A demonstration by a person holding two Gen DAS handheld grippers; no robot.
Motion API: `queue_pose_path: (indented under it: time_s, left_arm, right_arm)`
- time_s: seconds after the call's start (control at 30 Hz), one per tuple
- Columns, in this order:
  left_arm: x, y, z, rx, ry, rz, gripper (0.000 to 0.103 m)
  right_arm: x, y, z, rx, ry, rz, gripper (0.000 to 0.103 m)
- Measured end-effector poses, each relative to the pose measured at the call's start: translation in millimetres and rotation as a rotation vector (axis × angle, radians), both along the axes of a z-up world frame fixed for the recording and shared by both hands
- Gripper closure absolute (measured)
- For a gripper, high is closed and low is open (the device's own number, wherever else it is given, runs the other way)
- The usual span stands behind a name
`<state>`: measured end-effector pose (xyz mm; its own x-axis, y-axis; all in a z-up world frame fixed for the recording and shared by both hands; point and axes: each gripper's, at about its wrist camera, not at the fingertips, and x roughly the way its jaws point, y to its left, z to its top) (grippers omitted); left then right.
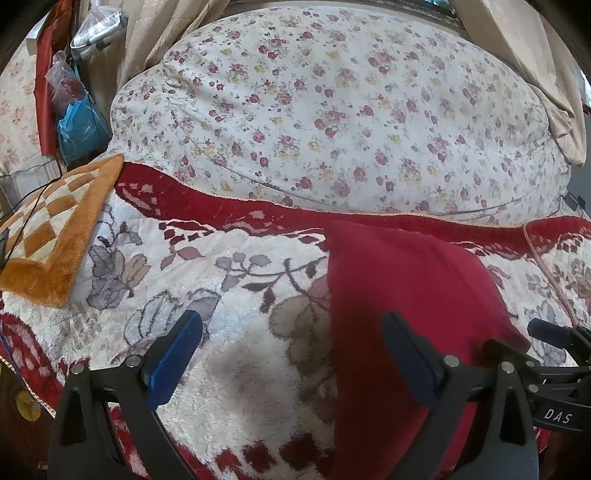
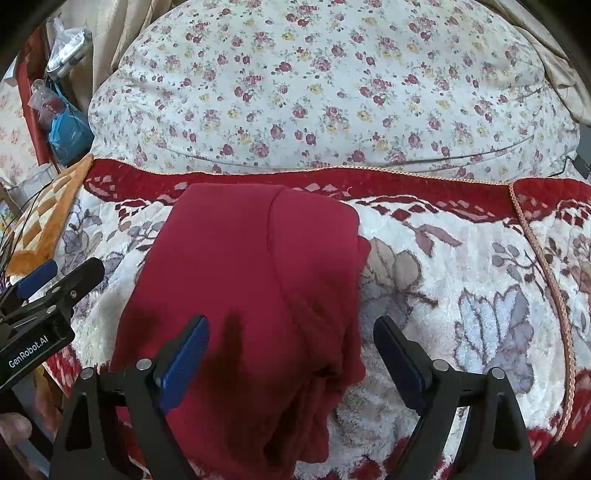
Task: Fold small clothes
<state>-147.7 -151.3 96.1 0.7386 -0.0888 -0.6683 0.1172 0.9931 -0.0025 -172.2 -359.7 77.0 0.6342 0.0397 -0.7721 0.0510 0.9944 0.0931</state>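
Right claw (image 2: 291,354) over red garment (image 2: 251,295)

A home bedroom: floral quilt (image 1: 332,110), plush patterned blanket (image 1: 240,295), beige curtains (image 1: 517,55), hanging bags (image 1: 81,125).

Floral quilt (image 1: 332,110) behind plush blanket (image 1: 229,295); beige curtain (image 1: 166,33) top-left.
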Motion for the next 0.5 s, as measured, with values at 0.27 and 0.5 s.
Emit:
queue_pose_path:
  time_s: [0.27,0.5]
  left_arm:
    - [1.4,-2.8,-1.3,0.004,0.003,-0.002,0.006]
    - [3.5,-5.4,-4.3,0.013,0.01,-0.008,0.006]
  right_arm:
    - [3.9,-2.9,-1.6,-0.003,0.007,0.011,0.01]
    - [6.5,-3.9,-4.2,-0.002,0.017,0.016,0.01]
